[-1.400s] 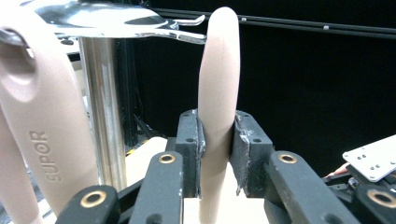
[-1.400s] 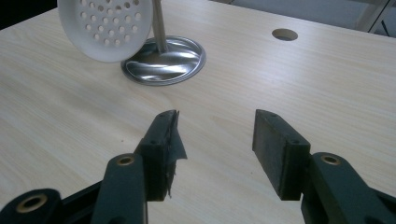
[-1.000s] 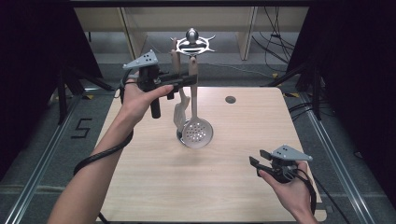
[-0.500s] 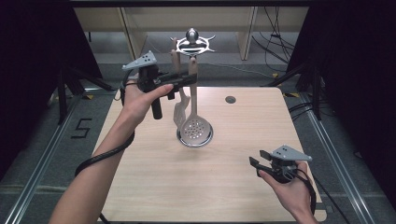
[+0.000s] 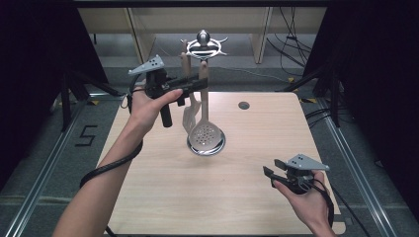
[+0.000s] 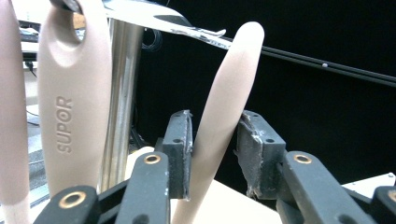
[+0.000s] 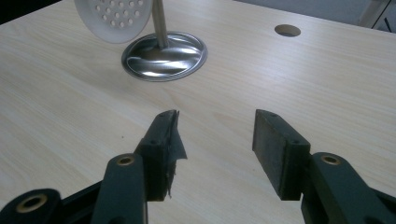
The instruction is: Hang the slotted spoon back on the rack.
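left gripper (image 5: 200, 83) is up at the rack (image 5: 203, 47), level with the handle (image 6: 219, 126) of the skimmer (image 5: 205, 133). in the left gripper view the beige handle stands between the jaws; one pad looks to touch it, the other stands off with a gap. the jaws have just been opening, so i read this as a release, not a grip.

the skimmer hangs upright from the rack's top arms, its perforated bowl low over the round steel base (image 5: 206, 147). a second beige utensil marked supor (image 6: 70, 116) hangs just beside it, hooked on the same rack.

right gripper (image 5: 271, 174) is held low near the table's (image 5: 163, 197) front right corner, well apart from the rack. its jaws are spread, with bare wood between them.

step in hand, as i judge it: hanging the skimmer on the rack, now at letting go.

next move: open the left jaws fully, then draw straight back from the handle without brushing it or the neighbour. i cannot tell whether the handle's top end is fully seated on a hook, since it is hidden behind the arm in the left gripper view. risk: the skimmer swings or slips off.
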Motion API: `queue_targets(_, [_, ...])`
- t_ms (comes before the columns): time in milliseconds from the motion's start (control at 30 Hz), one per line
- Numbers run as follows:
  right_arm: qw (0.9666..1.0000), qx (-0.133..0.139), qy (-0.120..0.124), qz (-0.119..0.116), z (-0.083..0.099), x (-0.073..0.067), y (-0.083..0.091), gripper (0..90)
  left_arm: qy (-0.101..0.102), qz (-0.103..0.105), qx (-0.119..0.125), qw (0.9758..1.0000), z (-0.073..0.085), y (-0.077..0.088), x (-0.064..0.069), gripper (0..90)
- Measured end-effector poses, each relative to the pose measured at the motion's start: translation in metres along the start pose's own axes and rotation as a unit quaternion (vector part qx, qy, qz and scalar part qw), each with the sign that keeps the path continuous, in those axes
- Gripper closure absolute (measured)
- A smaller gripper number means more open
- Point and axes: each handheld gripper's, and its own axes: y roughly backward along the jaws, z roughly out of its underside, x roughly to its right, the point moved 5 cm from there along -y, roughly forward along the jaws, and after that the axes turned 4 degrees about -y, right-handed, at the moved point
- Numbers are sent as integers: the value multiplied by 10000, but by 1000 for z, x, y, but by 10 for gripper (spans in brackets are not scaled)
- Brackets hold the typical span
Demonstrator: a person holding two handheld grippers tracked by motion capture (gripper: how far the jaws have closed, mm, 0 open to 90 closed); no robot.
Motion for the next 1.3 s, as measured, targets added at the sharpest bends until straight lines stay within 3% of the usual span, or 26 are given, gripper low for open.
queue_targets(200, [9999, 73, 113, 75, -1, 2, 1, 508, -41, -72, 23, 10000, 0, 1, 0, 619])
queue_targets(267, [9999, 104, 43, -52, -1, 0, -1, 508, -42, -79, 31, 10000, 0, 1, 0, 617])
queue_targets(633, [10000, 11, -21, -44, 0, -1, 0, 508, 29, -146, 161, 9998, 1, 2, 0, 576])
queue_targets(833, [10000, 51, 65, 56, -1, 1, 1, 508, -44, -231, 201, 9995, 1, 3, 0, 549])
queue_targets(867, [10000, 24, -66, 22, 0, -1, 1, 508, -55, -244, 208, 9995, 1, 4, 0, 543])
queue_targets(1000, [10000, 55, 19, 9, -1, 0, 1, 508, -108, -284, 214, 9993, 1, 5, 0, 522])
queue_targets(1100, [9999, 65, 116, 67, -1, 1, 1, 508, -206, -346, 191, 9990, 1, 5, 0, 507])
queue_targets(1167, [10000, -13, -2, -43, 0, -1, 0, 507, -286, -393, 193, 9986, 1, 5, 0, 499])
queue_targets(1300, [9999, 56, 89, 63, -1, 1, 1, 507, -430, -485, 157, 9978, 3, 7, 1, 474])
